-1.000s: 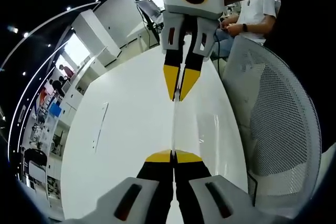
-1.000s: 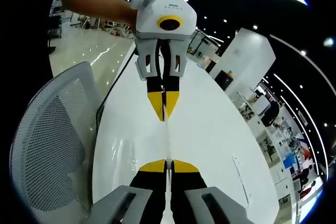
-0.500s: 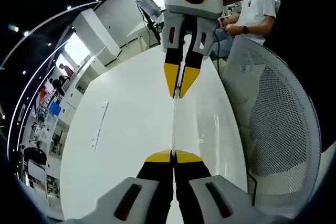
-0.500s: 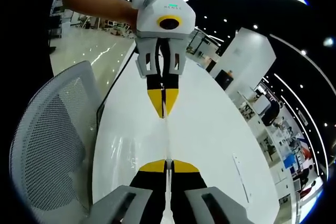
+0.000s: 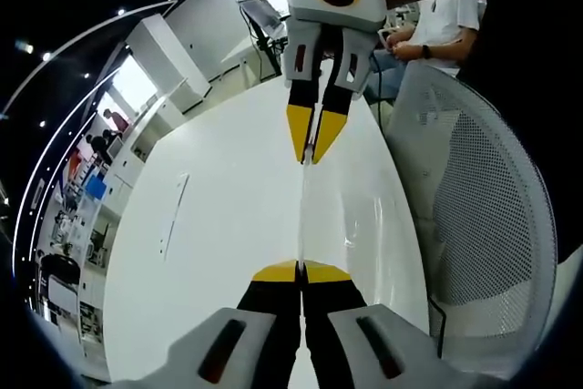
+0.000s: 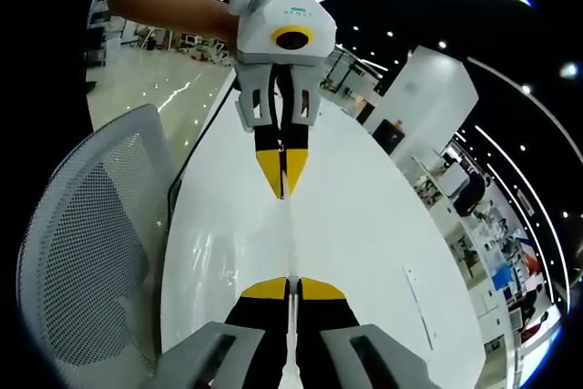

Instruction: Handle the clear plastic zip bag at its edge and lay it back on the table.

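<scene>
A clear plastic zip bag (image 5: 303, 211) is stretched edge-on between both grippers, above the white table (image 5: 219, 225). In the left gripper view my left gripper (image 5: 300, 266) is shut on the bag's near edge, and my right gripper (image 5: 308, 158) faces it from the top, shut on the far edge. In the right gripper view the right gripper (image 6: 290, 281) pinches the zip bag (image 6: 288, 234) at the bottom, while the left gripper (image 6: 281, 194) holds the opposite edge. The bag shows as a thin glossy line with faint reflections.
A white mesh office chair (image 5: 474, 216) stands beside the table, mesh chair (image 6: 82, 252) on the left in the right gripper view. A seated person (image 5: 446, 25) is behind the chair. A flat slot or cover (image 5: 173, 216) lies in the tabletop.
The two grippers have drawn slightly farther apart, the opposite gripper shifting up in each view. Both stay shut on the bag.
</scene>
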{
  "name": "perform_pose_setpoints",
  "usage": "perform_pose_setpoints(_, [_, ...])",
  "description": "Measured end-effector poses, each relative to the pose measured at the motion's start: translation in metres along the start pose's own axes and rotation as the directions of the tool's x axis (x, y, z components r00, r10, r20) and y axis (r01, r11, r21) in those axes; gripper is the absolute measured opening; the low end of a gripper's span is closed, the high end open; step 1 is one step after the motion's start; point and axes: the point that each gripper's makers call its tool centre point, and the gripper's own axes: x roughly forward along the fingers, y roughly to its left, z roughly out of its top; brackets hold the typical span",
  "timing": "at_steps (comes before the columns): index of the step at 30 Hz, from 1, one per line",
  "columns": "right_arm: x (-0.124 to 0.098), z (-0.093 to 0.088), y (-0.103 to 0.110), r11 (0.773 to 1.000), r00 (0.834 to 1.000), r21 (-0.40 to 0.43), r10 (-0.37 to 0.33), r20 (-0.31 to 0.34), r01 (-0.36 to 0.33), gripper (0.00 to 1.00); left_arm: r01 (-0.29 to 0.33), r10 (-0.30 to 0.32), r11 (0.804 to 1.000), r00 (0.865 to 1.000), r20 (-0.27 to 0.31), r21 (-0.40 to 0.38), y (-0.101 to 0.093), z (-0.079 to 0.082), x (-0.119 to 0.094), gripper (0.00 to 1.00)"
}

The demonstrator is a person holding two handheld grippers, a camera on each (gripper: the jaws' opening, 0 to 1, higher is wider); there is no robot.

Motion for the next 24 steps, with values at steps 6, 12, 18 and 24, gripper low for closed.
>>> perform_pose_setpoints(6, [-0.0006, -0.0011, 0.0003, 1.000, 1.000, 0.002, -0.002, -0.002, 0.002, 0.00, 0.000, 0.000, 1.000, 1.000, 0.000, 0.000, 0.0000, -0.0015, -0.0006, 0.00])
perform_pose_setpoints(12, [-0.0021, -0.0034, 0.0009, 1.000, 1.000, 0.004, -0.003, -0.004, 0.003, 0.00, -0.001, 0.001, 1.000, 1.000, -0.003, -0.003, -0.0004, -0.0033, -0.0017, 0.00])
perform_pose_setpoints(18, [-0.0035, -0.0047, 0.0009, 1.000, 1.000, 0.005, -0.004, -0.005, 0.004, 0.00, 0.000, 0.000, 1.000, 1.000, -0.008, -0.006, -0.0007, -0.0050, -0.0028, 0.00])
perform_pose_setpoints(24, [-0.0039, -0.0057, 0.0004, 1.000, 1.000, 0.006, -0.005, -0.006, 0.005, 0.00, 0.000, 0.000, 1.000, 1.000, -0.011, -0.006, -0.0005, -0.0056, -0.0033, 0.00])
